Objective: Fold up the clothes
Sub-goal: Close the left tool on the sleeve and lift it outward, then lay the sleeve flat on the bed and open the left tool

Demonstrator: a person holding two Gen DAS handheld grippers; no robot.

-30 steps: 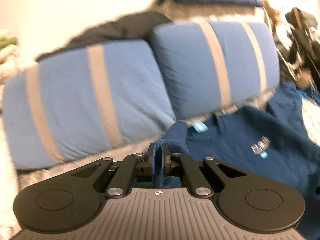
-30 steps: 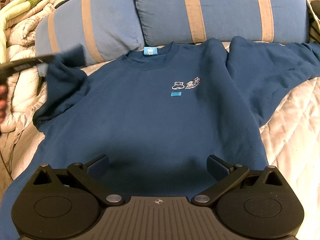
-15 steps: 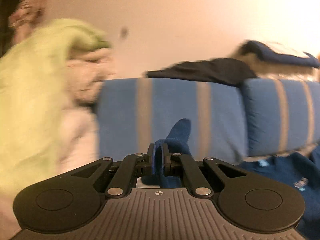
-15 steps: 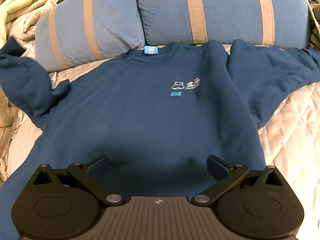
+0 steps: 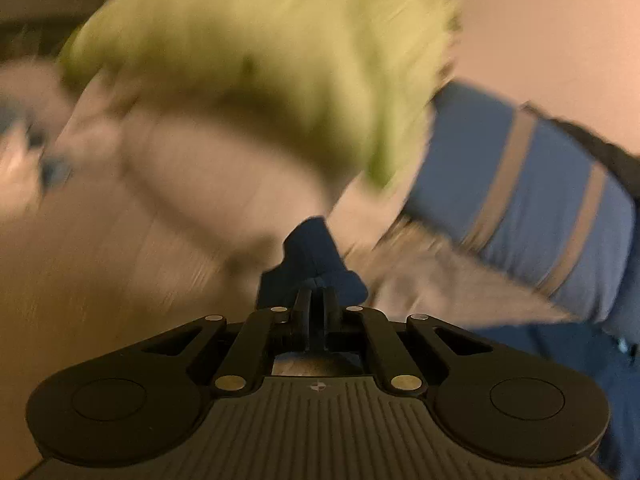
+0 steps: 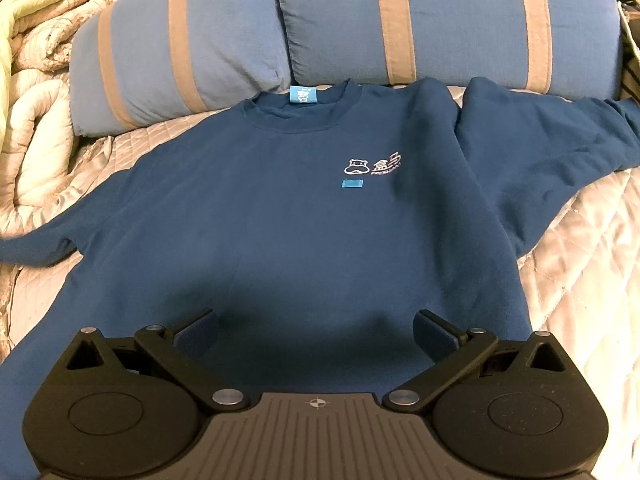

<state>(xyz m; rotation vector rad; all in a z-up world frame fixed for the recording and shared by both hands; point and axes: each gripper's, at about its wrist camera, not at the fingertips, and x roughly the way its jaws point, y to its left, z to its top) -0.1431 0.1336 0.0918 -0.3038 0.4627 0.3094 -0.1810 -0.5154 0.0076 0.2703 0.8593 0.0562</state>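
A dark blue sweatshirt (image 6: 304, 216) with a small white chest logo lies face up on a quilted bed, collar toward the pillows. Its left sleeve (image 6: 36, 246) stretches out to the left edge of the right wrist view; its right sleeve (image 6: 560, 140) lies bent at the right. My left gripper (image 5: 315, 300) is shut on the cuff of the left sleeve (image 5: 312, 256), seen blurred in the left wrist view. My right gripper (image 6: 316, 334) is open and empty, low over the sweatshirt's lower body.
Two blue pillows with tan stripes (image 6: 440, 20) lie behind the collar. A rolled cream and green quilt (image 6: 36, 60) is piled at the left; it fills the left wrist view (image 5: 260, 60). The pale quilted bedspread (image 6: 580, 240) shows at the right.
My left gripper has swung left and outward with the sleeve cuff, pulling the left sleeve out straight to the side. The right gripper has stayed still and open.
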